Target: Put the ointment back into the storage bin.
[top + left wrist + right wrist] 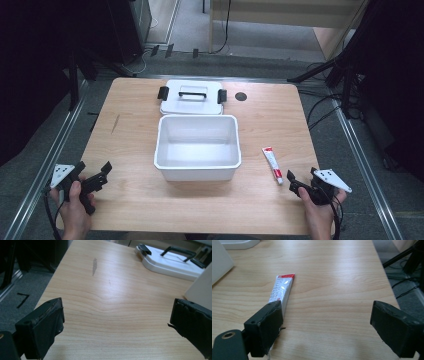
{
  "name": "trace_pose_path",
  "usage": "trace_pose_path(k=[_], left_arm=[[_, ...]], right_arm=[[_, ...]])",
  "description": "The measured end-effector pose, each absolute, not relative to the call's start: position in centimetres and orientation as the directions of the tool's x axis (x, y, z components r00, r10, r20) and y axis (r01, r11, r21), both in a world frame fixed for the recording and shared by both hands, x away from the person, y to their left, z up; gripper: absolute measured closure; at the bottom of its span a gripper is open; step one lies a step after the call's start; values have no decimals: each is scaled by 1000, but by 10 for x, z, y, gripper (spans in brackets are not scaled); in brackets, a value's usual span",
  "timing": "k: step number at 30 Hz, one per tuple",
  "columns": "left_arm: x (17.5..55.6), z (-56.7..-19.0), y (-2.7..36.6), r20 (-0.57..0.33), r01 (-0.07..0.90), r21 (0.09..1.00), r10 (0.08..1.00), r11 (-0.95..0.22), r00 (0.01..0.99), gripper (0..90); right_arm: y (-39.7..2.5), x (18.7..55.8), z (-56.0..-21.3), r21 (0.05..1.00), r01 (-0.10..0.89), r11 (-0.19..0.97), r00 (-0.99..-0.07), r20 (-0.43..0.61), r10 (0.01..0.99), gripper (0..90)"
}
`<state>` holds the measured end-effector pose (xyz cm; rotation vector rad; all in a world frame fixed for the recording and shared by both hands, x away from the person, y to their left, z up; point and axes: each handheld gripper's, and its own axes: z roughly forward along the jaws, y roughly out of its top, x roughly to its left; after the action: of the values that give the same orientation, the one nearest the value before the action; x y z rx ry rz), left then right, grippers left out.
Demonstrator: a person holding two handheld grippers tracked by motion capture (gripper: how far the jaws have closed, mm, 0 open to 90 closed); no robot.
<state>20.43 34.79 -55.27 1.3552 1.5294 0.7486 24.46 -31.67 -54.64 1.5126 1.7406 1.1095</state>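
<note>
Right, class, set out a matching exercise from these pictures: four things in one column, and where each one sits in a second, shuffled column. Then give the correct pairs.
Things
1. white bin
2. lid
3. tube
4. left gripper

Places
A. flat on the table at the far edge, behind the bin, black handle up
B. at the near left corner, jaws apart
C. on the middle of the table, open and empty
D. on the table to the right of the bin, just ahead of the right gripper

Pairs: 1-C, 2-A, 3-D, 4-B
</note>
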Motion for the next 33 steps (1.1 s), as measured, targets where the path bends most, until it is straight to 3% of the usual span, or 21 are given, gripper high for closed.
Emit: trace_pose_path(k=[11,15,21,27,33], left_arm=[[205,-553,347,-242,389,889,969,242,-49,0],[205,-553,347,-234,400,888,972,225,-27,0],[205,-552,345,-213,387,895,975,223,-69,0],[212,-552,345,-218,420,880,974,220,-54,0],[217,-551,338,-140,456,881,990,125,-1,0]], right_arm=[[-313,249,-546,817,573,72,-212,62,975,132],[-311,250,-541,787,610,93,-216,52,975,135],[-306,253,-526,731,665,153,-257,32,966,189],[-294,261,-516,622,748,231,-292,-3,956,192],[-288,271,-512,518,818,251,-279,-26,960,193]])
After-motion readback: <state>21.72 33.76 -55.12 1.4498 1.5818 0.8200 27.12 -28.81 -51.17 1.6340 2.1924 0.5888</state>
